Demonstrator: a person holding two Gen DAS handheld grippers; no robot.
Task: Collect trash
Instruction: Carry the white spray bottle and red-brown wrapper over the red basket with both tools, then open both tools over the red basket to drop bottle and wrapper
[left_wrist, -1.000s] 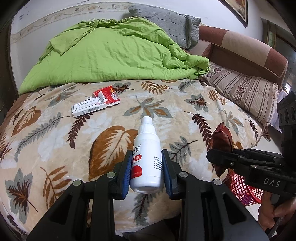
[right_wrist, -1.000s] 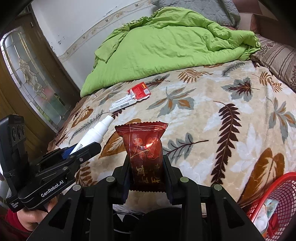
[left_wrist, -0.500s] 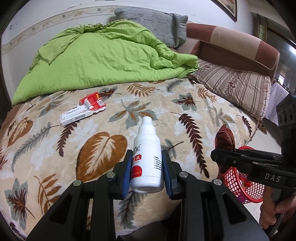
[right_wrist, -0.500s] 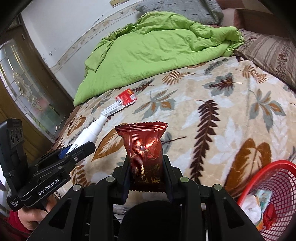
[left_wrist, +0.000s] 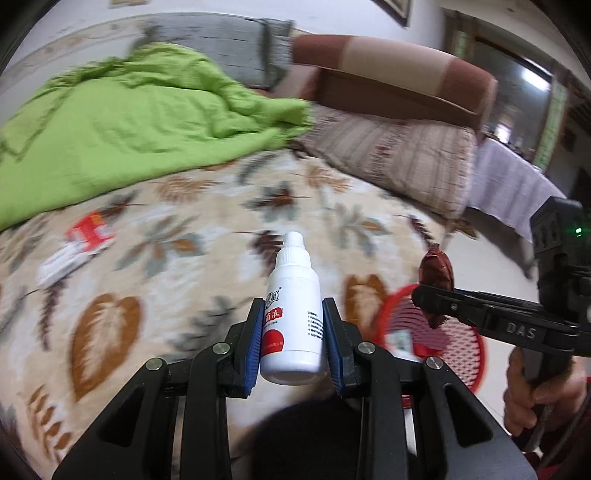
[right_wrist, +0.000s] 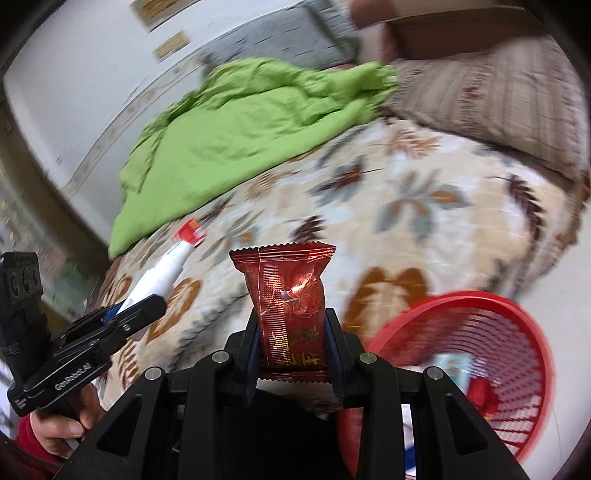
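My left gripper (left_wrist: 293, 325) is shut on a white plastic bottle (left_wrist: 293, 295) with a red label, held above the bed's edge. My right gripper (right_wrist: 291, 339) is shut on a red snack packet (right_wrist: 290, 295), held upright. A red mesh basket (right_wrist: 509, 332) with some wrappers in it stands on the floor at the lower right of the right wrist view, just right of the packet. It also shows in the left wrist view (left_wrist: 461, 350) beneath the right gripper (left_wrist: 428, 295). A red and white box (left_wrist: 79, 240) lies on the bed.
The bed has a leaf-patterned blanket (left_wrist: 184, 240), a green quilt (left_wrist: 129, 122) at the back, a striped pillow (left_wrist: 399, 158) and a brown headboard (left_wrist: 388, 74). The left gripper with the bottle (right_wrist: 162, 273) shows at the left of the right wrist view.
Both grippers have swung right, away from the bed's middle and toward the red basket, which now looms larger. Both views are motion-blurred. Grips are unchanged.
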